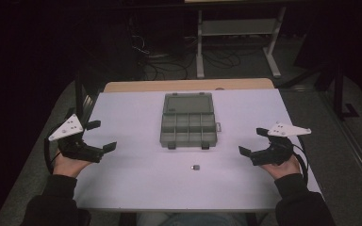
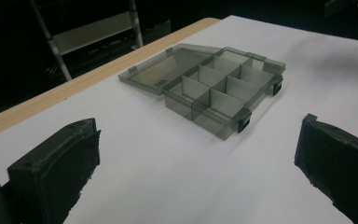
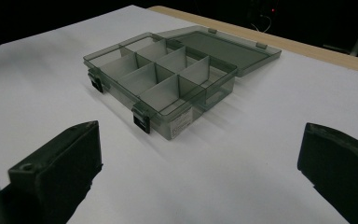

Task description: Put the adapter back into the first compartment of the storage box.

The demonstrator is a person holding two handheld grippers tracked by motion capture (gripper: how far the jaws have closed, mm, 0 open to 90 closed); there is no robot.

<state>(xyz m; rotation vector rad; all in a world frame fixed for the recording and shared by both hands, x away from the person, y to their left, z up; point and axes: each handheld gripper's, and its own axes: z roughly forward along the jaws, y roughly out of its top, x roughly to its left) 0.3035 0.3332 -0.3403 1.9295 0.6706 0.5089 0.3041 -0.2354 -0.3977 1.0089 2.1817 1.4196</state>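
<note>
Box (image 1: 188,120) at mid-table, slightly toward the far side, lid thrown back flat toward the far edge. Grey, see-through plastic; tray split by dividers into two rows of compartments, all seemingly bare. Two dark latches on the near wall, a small tab on the right side. Same box in the left gripper view (image 2: 209,86), lid to the upper left, latches facing the lens; in the right gripper view (image 3: 168,77), lid to the upper right.

Small dark piece (image 1: 195,166) on the white table (image 1: 136,183), near the front edge, just short of the box and well apart from both grippers; too small to tell what.

Left gripper (image 1: 104,136) at the table's left edge, held in a hand (image 1: 68,165), jaws wide apart, nothing between, pointing inward at the box. Right gripper (image 1: 252,143) at the right edge, in the other hand (image 1: 283,167), jaws likewise spread and bare, also turned toward the box. Both well clear of it.

Wooden strip (image 1: 188,85) beyond the far edge; shelf frame (image 1: 238,28) and cables on the dark floor behind.
</note>
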